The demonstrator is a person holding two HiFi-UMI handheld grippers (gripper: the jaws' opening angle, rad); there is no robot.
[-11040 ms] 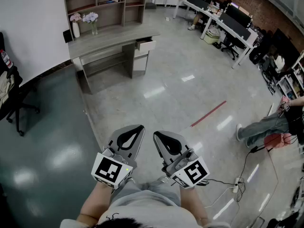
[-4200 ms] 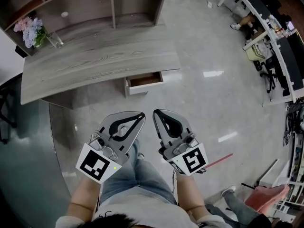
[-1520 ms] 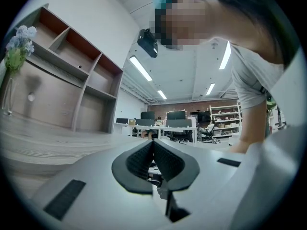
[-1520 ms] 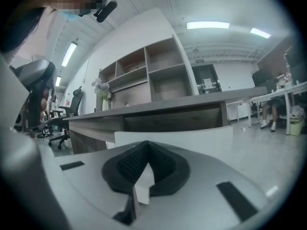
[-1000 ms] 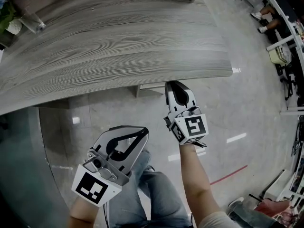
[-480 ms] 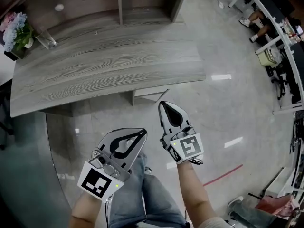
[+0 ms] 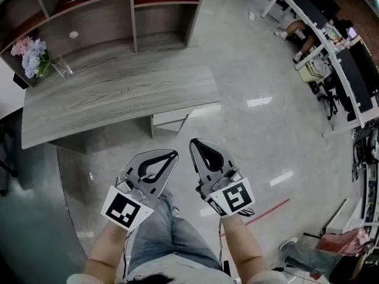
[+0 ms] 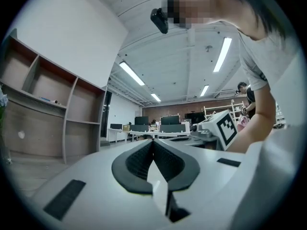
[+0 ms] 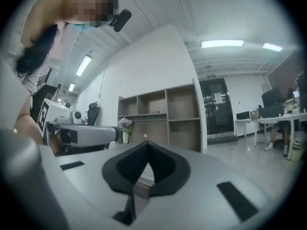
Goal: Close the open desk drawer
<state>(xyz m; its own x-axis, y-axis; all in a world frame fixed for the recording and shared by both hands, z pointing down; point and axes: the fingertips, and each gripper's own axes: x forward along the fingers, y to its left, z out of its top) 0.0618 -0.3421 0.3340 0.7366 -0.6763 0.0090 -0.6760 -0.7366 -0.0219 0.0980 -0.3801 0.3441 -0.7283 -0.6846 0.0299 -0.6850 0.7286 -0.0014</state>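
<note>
The grey wood-grain desk (image 7: pixel 112 96) stands ahead of me. Its white drawer front (image 7: pixel 170 122) sits pushed in under the desk's front edge, with no open gap showing. My two grippers are held side by side above my knees, well short of the desk. The left gripper (image 7: pixel 172 154) is shut with nothing between its jaws, which meet at their tips (image 8: pixel 153 141). The right gripper (image 7: pixel 195 142) is also shut and empty, its jaws closed in a point (image 9: pixel 147 143). Neither touches the drawer.
A wooden shelving unit (image 7: pixel 118 10) stands behind the desk, and a vase of flowers (image 7: pixel 32 55) sits at the desk's left end. Office desks with chairs (image 7: pixel 320 40) line the far right. A red tape line (image 7: pixel 269 207) marks the glossy floor.
One second ago the right gripper was stretched out to the drawer front under the desk edge. It has since drawn back beside the left gripper, and I stand farther from the desk.
</note>
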